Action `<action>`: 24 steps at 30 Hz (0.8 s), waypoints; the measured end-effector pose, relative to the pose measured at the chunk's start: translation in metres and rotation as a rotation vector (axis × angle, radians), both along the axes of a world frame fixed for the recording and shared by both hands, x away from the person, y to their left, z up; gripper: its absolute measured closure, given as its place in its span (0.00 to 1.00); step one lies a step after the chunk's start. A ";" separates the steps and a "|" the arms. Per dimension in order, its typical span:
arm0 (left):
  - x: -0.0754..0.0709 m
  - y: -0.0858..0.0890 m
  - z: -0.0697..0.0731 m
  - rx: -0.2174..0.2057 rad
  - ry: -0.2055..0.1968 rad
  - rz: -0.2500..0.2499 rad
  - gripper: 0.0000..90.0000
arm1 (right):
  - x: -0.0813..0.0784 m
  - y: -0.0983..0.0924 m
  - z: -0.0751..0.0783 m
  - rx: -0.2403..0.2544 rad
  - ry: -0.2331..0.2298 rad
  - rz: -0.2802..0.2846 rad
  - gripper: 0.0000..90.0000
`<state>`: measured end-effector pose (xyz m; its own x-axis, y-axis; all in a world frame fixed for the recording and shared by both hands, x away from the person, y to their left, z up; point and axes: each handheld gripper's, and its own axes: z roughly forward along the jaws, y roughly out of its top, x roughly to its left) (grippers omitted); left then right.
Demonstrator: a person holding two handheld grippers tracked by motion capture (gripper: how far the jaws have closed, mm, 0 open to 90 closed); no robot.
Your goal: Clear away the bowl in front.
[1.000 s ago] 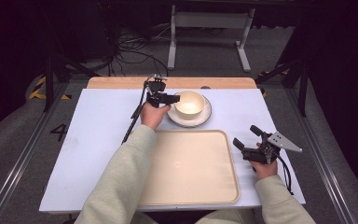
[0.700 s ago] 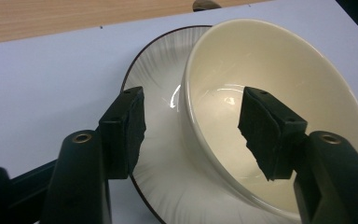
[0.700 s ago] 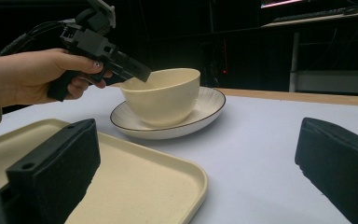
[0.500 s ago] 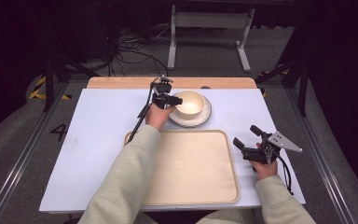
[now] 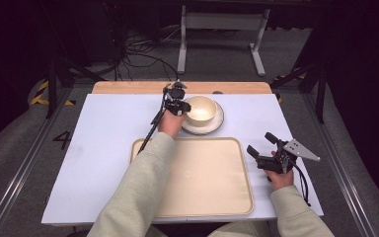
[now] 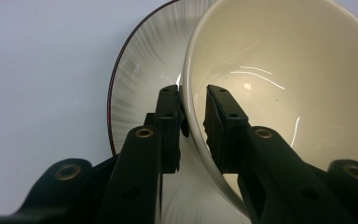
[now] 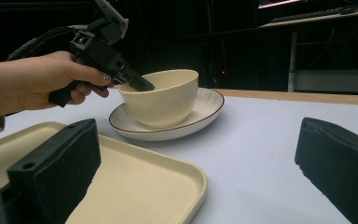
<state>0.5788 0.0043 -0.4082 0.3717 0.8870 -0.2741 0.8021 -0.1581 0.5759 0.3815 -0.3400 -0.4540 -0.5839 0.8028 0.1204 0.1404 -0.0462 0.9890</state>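
On the left, the left gripper (image 5: 183, 107) is at the near-left rim of the cream bowl (image 5: 200, 109). Its jaws have just been closing, and now they clench the bowl's wall: in the left gripper view one jaw is outside the wall and the other inside, with the rim between them. One second ago this gripper was a little more to the left of the bowl and its jaws stood wider; the hand (image 5: 170, 123) has come slightly closer to the bowl since then. The bowl stands upright on the ribbed saucer (image 5: 216, 123) with a dark edge, at the far side of the white table (image 5: 94, 143), and it has not moved. Just before the saucer lies the beige tray (image 5: 212, 182). On the right, the right gripper (image 5: 262, 147) hovers beside the tray's right edge with jaws wide apart and nothing between them, in the same place as before.
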 end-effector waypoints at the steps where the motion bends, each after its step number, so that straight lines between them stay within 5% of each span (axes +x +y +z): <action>1: 0.000 0.000 0.000 0.012 -0.005 0.000 0.86 | 0.000 0.000 0.000 -0.001 0.000 -0.001 0.00; 10: -0.002 -0.006 0.000 0.027 -0.028 0.043 0.92 | 0.000 0.000 0.000 -0.010 0.002 -0.009 0.01; 24: -0.008 -0.004 0.013 0.033 -0.081 -0.004 0.92 | 0.000 0.000 0.000 -0.010 0.005 -0.011 0.01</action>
<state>0.5705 0.0000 -0.3952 0.3949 0.8936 -0.2135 0.7525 -0.1813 0.6331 0.3818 -0.3398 -0.4545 -0.5745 0.8104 0.1151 0.1444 -0.0380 0.9888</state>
